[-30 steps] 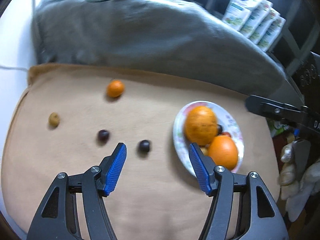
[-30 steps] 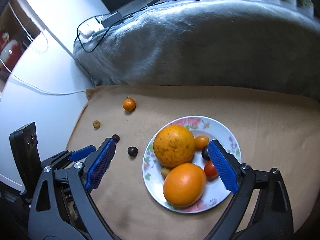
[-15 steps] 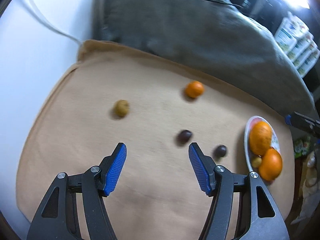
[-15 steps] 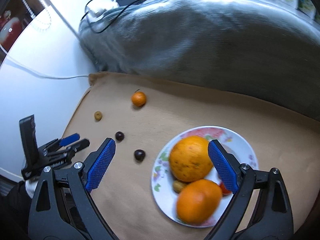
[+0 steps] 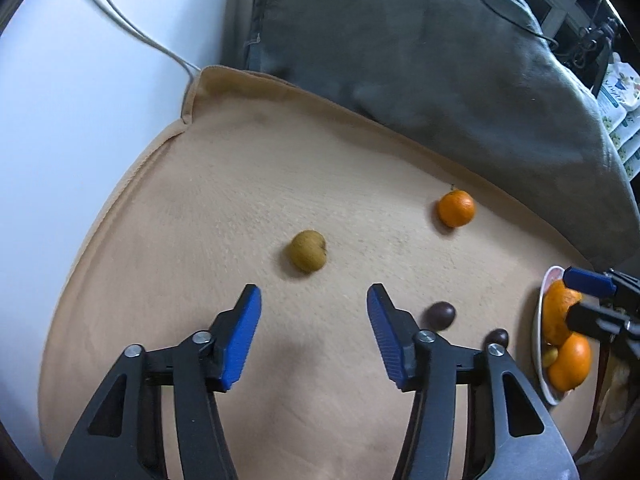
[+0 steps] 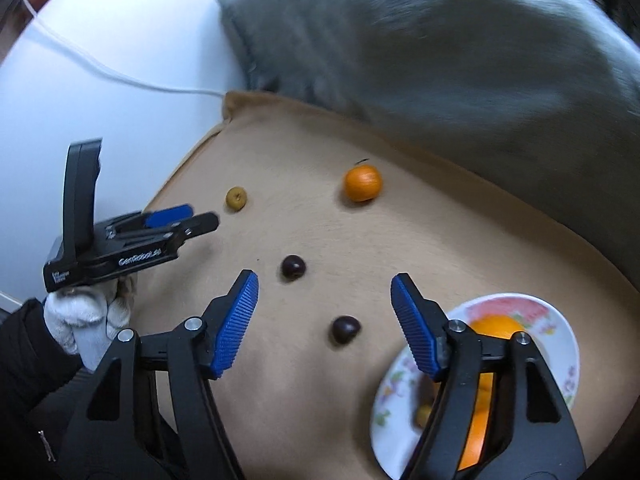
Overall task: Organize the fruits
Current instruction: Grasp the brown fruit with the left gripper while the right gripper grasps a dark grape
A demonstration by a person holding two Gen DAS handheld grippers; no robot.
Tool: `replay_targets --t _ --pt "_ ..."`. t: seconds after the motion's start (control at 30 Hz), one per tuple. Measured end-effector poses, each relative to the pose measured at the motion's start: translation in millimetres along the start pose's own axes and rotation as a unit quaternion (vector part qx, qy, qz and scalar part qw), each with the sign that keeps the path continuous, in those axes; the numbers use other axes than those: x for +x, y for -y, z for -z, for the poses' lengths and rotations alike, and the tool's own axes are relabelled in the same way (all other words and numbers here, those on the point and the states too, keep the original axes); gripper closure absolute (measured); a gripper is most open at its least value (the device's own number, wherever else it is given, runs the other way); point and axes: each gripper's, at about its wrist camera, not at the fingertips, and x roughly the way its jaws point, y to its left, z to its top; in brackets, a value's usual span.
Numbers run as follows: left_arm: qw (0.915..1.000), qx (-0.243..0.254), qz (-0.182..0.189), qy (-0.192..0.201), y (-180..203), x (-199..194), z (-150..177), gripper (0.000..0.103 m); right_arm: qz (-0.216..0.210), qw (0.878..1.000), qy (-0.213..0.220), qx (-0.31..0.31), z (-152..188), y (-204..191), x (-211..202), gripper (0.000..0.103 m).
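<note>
A small olive-brown fruit (image 5: 307, 251) lies on the tan cloth (image 5: 240, 184) just ahead of my open, empty left gripper (image 5: 314, 302). A small orange (image 5: 455, 208) lies farther right, and two dark round fruits (image 5: 439, 314) (image 5: 497, 337) sit right of my right finger. A floral plate (image 5: 540, 328) with oranges is at the right edge. In the right wrist view my right gripper (image 6: 324, 286) is open and empty above a dark fruit (image 6: 345, 329); another dark fruit (image 6: 293, 267), the orange (image 6: 362, 183), the olive fruit (image 6: 236, 199), the plate (image 6: 560, 320) and my left gripper (image 6: 196, 218) show.
A grey cushion (image 5: 420, 52) rises behind the cloth. A white surface (image 5: 80, 92) with a cable (image 5: 136, 32) lies left of the cloth. Patterned packages (image 5: 620, 100) stand at the far right. A gloved hand (image 6: 84, 316) holds the left gripper.
My left gripper has swung left, away from the plate, and now faces the olive-brown fruit. My right gripper has moved left off the plate and now sits over the dark fruits.
</note>
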Motion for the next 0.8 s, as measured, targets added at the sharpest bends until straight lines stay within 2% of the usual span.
replay_targets --t 0.13,0.27,0.37,0.6,0.8 --pt "1.0000 0.000 0.003 -0.004 -4.0 9.4 -4.3 0.051 -0.009 1.000 -0.018 -0.012 -5.1 -14.8 21.1 0.035" --pt "0.9998 -0.007 0.010 -0.012 -9.4 17.8 -6.4 0.060 -0.005 0.998 -0.047 -0.030 -8.8 -28.9 43.8 0.043" --pt "0.9998 -0.011 0.012 -0.014 -12.7 22.9 -8.8 0.060 0.001 0.997 -0.064 -0.034 -9.9 -33.7 60.4 0.045" --pt "0.9997 -0.008 0.018 -0.016 -15.1 30.6 -15.3 0.060 0.004 0.996 -0.083 -0.021 -12.7 -33.8 80.8 0.050" --pt "0.9995 -0.005 0.022 -0.021 -14.5 41.9 -22.4 0.064 0.006 0.996 -0.091 -0.020 -14.5 -33.8 90.3 0.053"
